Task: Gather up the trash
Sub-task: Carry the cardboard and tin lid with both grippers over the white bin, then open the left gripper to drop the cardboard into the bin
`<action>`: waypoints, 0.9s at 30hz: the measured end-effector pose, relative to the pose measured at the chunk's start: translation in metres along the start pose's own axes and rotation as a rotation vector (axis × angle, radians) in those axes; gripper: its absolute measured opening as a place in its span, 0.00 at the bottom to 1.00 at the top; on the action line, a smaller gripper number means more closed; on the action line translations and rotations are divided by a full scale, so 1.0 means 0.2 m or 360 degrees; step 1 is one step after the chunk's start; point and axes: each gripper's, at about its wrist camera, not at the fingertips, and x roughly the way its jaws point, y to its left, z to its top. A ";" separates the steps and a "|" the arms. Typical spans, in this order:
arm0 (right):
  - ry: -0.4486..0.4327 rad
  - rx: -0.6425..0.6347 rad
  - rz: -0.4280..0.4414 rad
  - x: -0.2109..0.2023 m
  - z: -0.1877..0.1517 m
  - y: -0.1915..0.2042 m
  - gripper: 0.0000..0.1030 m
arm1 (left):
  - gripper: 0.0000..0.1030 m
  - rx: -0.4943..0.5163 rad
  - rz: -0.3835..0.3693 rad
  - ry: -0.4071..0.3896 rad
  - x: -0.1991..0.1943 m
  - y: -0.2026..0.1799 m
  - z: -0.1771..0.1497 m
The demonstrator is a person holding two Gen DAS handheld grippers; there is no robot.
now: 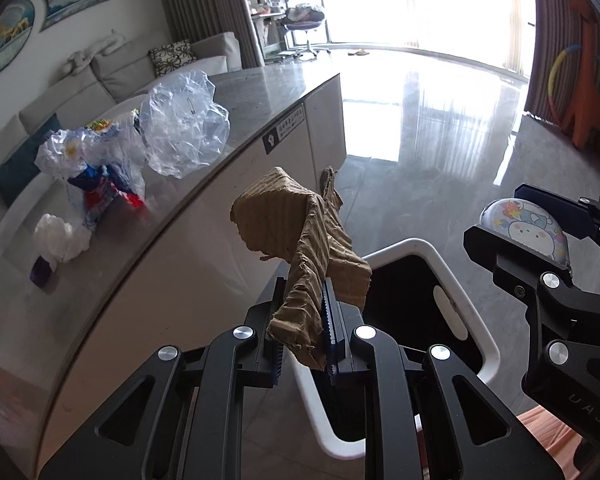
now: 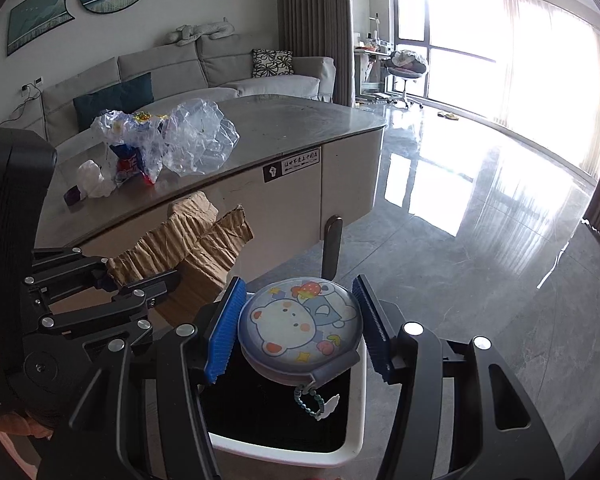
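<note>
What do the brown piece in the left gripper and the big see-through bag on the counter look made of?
Brown piece: corrugated cardboard, matte, with ribbed flutes and torn, crumpled edges. See-through bag: thin plastic film, probably polyethylene, glossy, with sharp crinkles.
</note>
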 end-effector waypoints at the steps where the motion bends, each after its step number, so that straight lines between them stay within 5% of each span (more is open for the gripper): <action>1: 0.0014 -0.0003 -0.0003 0.02 -0.01 -0.01 0.54 | 0.17 0.0005 -0.0003 0.0014 0.03 0.00 0.00; 15: 0.0160 0.0014 -0.0101 0.19 -0.11 -0.12 0.54 | 0.17 0.0145 -0.0145 0.0272 0.35 -0.17 -0.13; 27: 0.0219 -0.0038 -0.0096 0.25 -0.15 -0.14 0.54 | 0.18 0.0277 -0.0274 0.0323 0.47 -0.26 -0.19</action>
